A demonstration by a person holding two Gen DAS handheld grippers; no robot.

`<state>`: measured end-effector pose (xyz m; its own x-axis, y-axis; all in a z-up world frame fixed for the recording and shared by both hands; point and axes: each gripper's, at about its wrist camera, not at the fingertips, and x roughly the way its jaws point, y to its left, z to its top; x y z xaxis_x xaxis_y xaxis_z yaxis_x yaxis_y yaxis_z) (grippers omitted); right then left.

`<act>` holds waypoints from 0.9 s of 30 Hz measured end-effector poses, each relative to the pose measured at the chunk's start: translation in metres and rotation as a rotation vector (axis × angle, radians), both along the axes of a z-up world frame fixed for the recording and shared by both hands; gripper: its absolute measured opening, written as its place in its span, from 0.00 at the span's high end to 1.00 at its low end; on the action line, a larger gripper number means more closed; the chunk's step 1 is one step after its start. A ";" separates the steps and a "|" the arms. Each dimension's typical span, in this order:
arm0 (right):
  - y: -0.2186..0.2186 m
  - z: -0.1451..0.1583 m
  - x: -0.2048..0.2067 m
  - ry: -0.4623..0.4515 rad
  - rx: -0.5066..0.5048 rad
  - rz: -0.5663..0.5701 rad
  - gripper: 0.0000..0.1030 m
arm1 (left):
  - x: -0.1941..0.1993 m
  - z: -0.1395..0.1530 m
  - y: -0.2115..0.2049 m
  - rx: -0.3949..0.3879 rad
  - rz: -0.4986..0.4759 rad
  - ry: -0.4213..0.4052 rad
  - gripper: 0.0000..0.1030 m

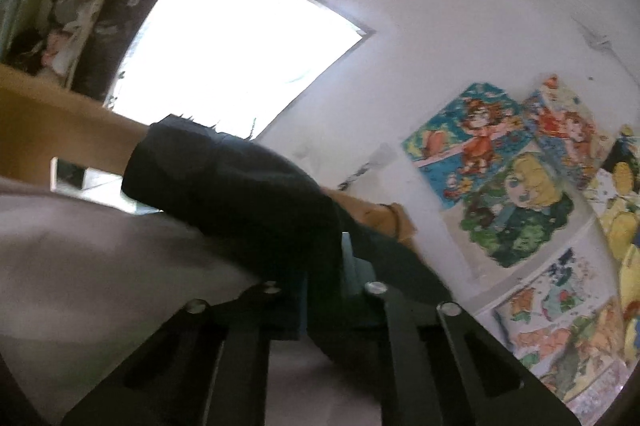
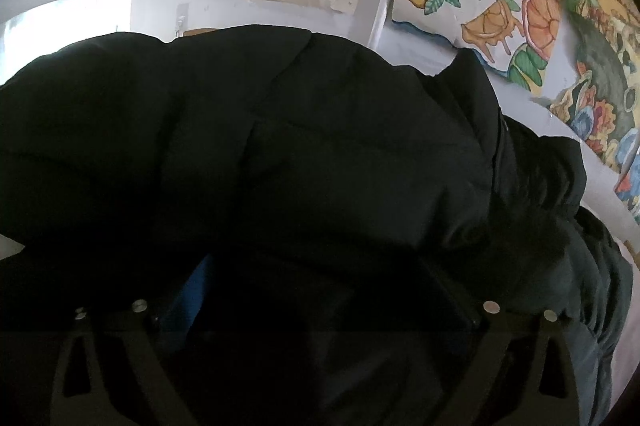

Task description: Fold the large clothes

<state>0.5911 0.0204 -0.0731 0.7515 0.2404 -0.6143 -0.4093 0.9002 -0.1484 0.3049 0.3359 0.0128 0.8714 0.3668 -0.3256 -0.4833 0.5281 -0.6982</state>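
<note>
A large black padded jacket (image 1: 224, 186) lies in a heap on a pale sheet (image 1: 80, 266). My left gripper (image 1: 326, 290) is shut on a fold of its dark fabric, which is pinched between the two blue-padded fingers (image 1: 354, 266). In the right wrist view the same jacket (image 2: 300, 146) fills most of the frame. My right gripper (image 2: 320, 290) stands wide open right against it, with the jacket's bulk bulging between the spread fingers. Its fingertips are lost in the dark cloth, and only a blue pad (image 2: 192, 298) shows on the left.
Behind the jacket runs a tan wooden board (image 1: 60, 122). A bright window (image 1: 240, 38) is set in the white wall, and colourful drawings (image 1: 500, 178) (image 2: 480, 6) hang along it. A strip of pale sheet (image 2: 628, 326) shows at the right edge.
</note>
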 end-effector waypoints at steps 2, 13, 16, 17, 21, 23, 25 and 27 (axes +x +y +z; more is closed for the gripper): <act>0.000 -0.002 0.002 0.008 0.008 0.001 0.00 | -0.002 0.014 -0.006 0.045 -0.026 -0.036 0.93; -0.074 0.068 -0.012 0.109 0.212 0.019 0.00 | 0.007 0.108 -0.063 0.280 -0.333 -0.247 0.94; -0.111 0.088 -0.026 0.117 0.202 0.006 0.00 | 0.012 0.139 -0.097 0.364 -0.449 -0.296 0.94; -0.120 0.092 -0.032 0.114 0.193 0.000 0.00 | 0.016 0.151 -0.112 0.405 -0.493 -0.304 0.94; -0.167 0.100 -0.059 0.090 0.156 -0.028 0.00 | 0.035 0.189 -0.172 0.539 -0.624 -0.300 0.94; -0.192 0.099 -0.071 0.092 0.172 -0.053 0.00 | 0.049 0.202 -0.206 0.597 -0.690 -0.259 0.94; -0.213 0.099 -0.079 0.094 0.205 -0.068 0.00 | 0.068 0.211 -0.240 0.660 -0.765 -0.194 0.94; -0.233 0.097 -0.085 0.076 0.226 -0.082 0.00 | 0.085 0.213 -0.274 0.716 -0.829 -0.129 0.94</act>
<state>0.5063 -0.2128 0.0242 0.7279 0.3179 -0.6075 -0.3356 0.9378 0.0886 0.3902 0.0615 0.2255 0.9466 -0.2797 -0.1603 0.2624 0.9573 -0.1212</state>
